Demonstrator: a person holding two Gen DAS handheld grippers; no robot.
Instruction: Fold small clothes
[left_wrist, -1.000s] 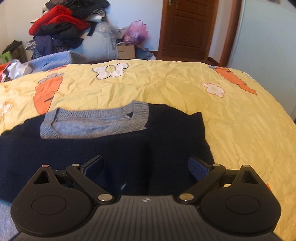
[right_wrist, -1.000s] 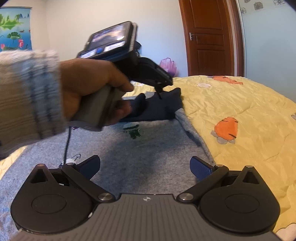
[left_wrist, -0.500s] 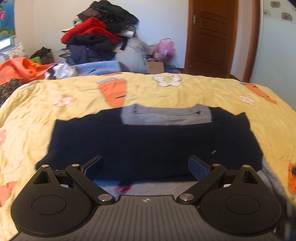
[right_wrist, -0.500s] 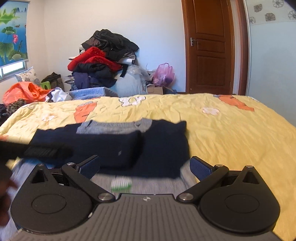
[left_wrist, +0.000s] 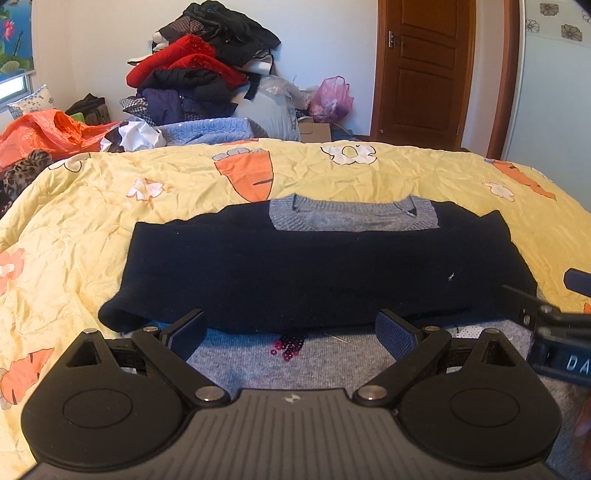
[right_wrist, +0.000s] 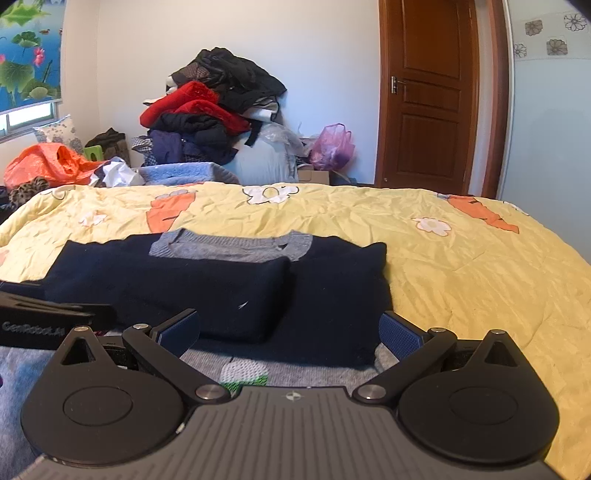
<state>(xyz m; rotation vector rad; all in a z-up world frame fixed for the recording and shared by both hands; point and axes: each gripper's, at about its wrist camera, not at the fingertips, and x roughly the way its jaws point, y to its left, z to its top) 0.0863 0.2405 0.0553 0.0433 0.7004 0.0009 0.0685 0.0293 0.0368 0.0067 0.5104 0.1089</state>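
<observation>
A small sweater (left_wrist: 317, 266) with a grey body, grey ribbed collar and navy sleeves lies on the yellow bedspread (left_wrist: 110, 206). Both navy sleeves are folded across the chest, one over the other (right_wrist: 192, 284). The grey lower body (left_wrist: 295, 358) (right_wrist: 314, 373) shows below them, with a pink sequin motif and a green-and-white motif. My left gripper (left_wrist: 291, 332) hovers open above the grey part, just short of the sleeve edge. My right gripper (right_wrist: 288, 332) is open over the sweater's right side. Each gripper shows at the other view's edge (left_wrist: 554, 332) (right_wrist: 48, 317).
Beyond the bed's far edge stands a tall heap of clothes (left_wrist: 199, 74) (right_wrist: 210, 107), with an orange plastic bag (left_wrist: 40, 133) at the left and a pink bag (left_wrist: 330, 98) near a brown door (left_wrist: 424, 66). Bare bedspread stretches to the right (right_wrist: 461, 280).
Both grippers pulled back toward the sweater's hem and now face it squarely. The left hand and gripper that worked the sleeve have left the right view's centre; the sleeves lie folded.
</observation>
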